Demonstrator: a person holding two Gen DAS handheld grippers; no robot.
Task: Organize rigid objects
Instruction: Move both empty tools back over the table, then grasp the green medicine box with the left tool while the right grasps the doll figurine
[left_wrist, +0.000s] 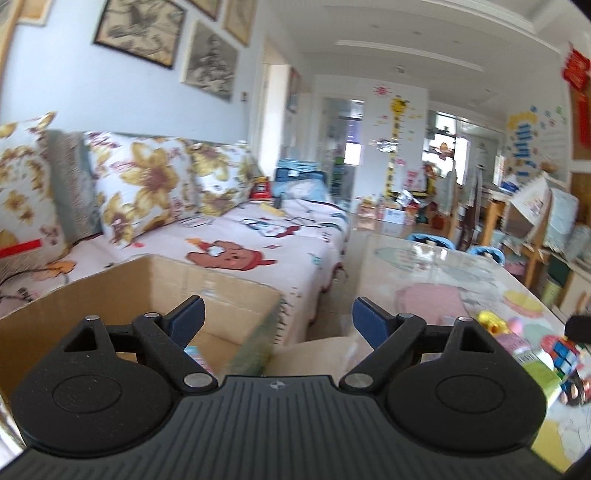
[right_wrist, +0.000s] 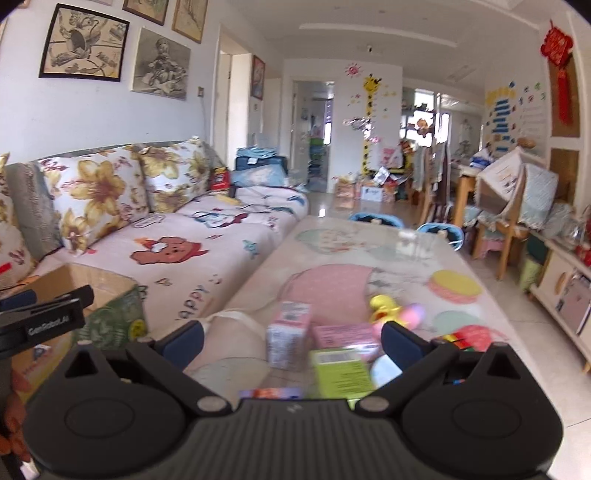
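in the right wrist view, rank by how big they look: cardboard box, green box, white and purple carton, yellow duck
1. cardboard box, though partly hidden
2. green box
3. white and purple carton, close to the green box in size, and the green box sits nearer the camera, so unsure
4. yellow duck

Both tools look alike. The left gripper has a matte black, speckled body with a ribbed centre plate bearing a small star-like emblem. On either side of that plate sits a round black housing with a raised disc. Black linkage arms with silver pivot pins and triangular cut-outs run from the plate to blue fingers. The right gripper matches, with blue fingers. In the right view, the left tool's black side carries white "GenRobot.AI" lettering.
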